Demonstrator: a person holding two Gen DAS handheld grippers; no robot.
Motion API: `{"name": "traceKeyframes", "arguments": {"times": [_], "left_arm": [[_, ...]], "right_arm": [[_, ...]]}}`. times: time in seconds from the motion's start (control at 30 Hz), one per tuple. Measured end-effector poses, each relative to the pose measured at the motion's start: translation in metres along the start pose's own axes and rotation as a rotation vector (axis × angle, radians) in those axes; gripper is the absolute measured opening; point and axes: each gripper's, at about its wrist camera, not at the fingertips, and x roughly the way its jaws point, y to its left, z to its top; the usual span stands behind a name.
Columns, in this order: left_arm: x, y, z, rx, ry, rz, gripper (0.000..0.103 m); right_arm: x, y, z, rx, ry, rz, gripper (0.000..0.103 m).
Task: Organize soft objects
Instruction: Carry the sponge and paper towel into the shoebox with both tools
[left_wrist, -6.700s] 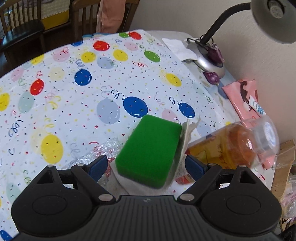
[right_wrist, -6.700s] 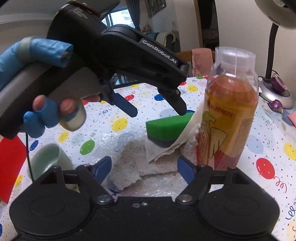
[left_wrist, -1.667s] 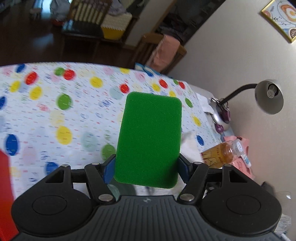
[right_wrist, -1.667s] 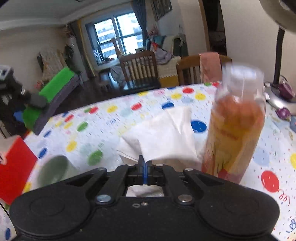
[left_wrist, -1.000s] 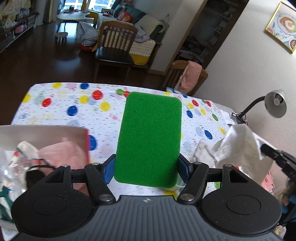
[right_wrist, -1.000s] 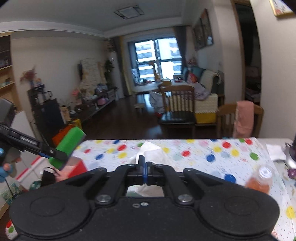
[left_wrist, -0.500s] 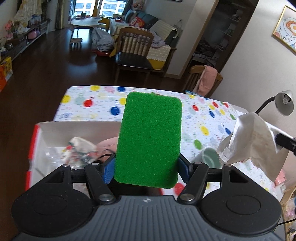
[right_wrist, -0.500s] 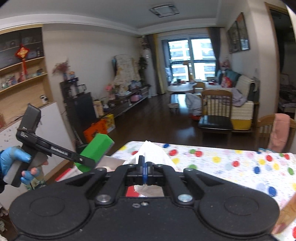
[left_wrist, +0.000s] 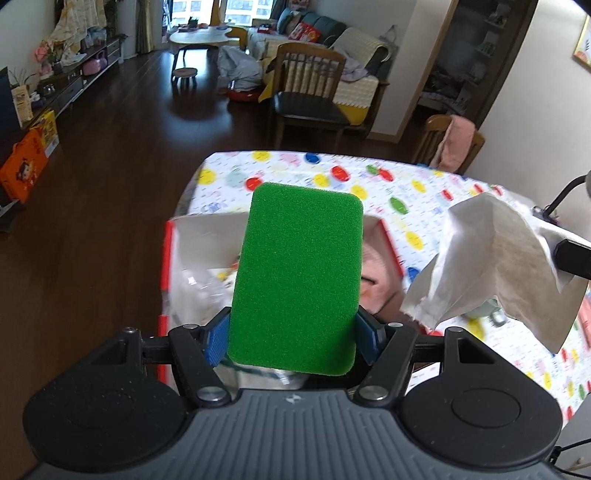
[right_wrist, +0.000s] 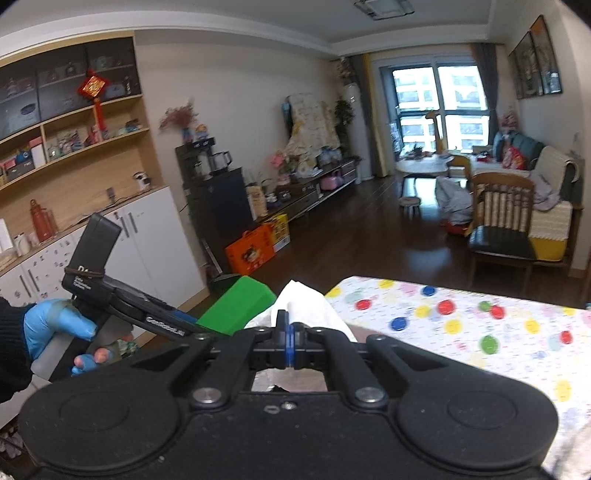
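Box: red-rimmed cardboard box (left_wrist: 384, 236) with pale inner walls, open at the top, at the near end of the table (left_wrist: 424, 184), which wears a balloon-print cloth.
Box contents: a pink soft item (left_wrist: 376, 273) on the right side; clear crinkled plastic and a small multicoloured item on the left, blurred, kind unclear. Much of the inside is hidden behind the sponge.
Left gripper (left_wrist: 291, 338): blue pads pressed on the two long sides of the green sponge (left_wrist: 299, 277), near its lower end.
Sponge position: held upright between the pads, broad green face to the camera, over the open box, touching nothing in it as far as can be seen.
Right gripper (right_wrist: 290, 343): fingers pressed together, pinching a white tissue (right_wrist: 299, 306).
Tissue position: fans up past the fingertips; in the left wrist view it hangs crumpled to the right of the box, above the cloth.
Left hand (right_wrist: 59, 328): blue-gloved, wrapped round the gripper handle.
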Motion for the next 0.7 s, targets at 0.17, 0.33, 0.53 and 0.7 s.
{"name": "traceKeyframes", "arguments": {"times": [0.17, 0.33, 0.53, 0.7], "left_arm": [[0.009, 0.019, -0.005, 0.012, 0.032, 0.036, 0.067], [0.023, 0.028, -0.003, 0.04, 0.05, 0.056, 0.067], [0.048, 0.03, 0.0, 0.068, 0.089, 0.062, 0.067], [0.07, 0.025, 0.001, 0.1, 0.112, 0.059, 0.067]], "right_arm": [[0.028, 0.012, -0.008, 0.036, 0.065, 0.037, 0.0], [0.062, 0.02, -0.02, 0.045, 0.146, 0.029, 0.0], [0.095, 0.024, -0.042, 0.054, 0.241, -0.005, 0.0], [0.11, 0.027, -0.055, 0.05, 0.268, -0.044, 0.004]]}}
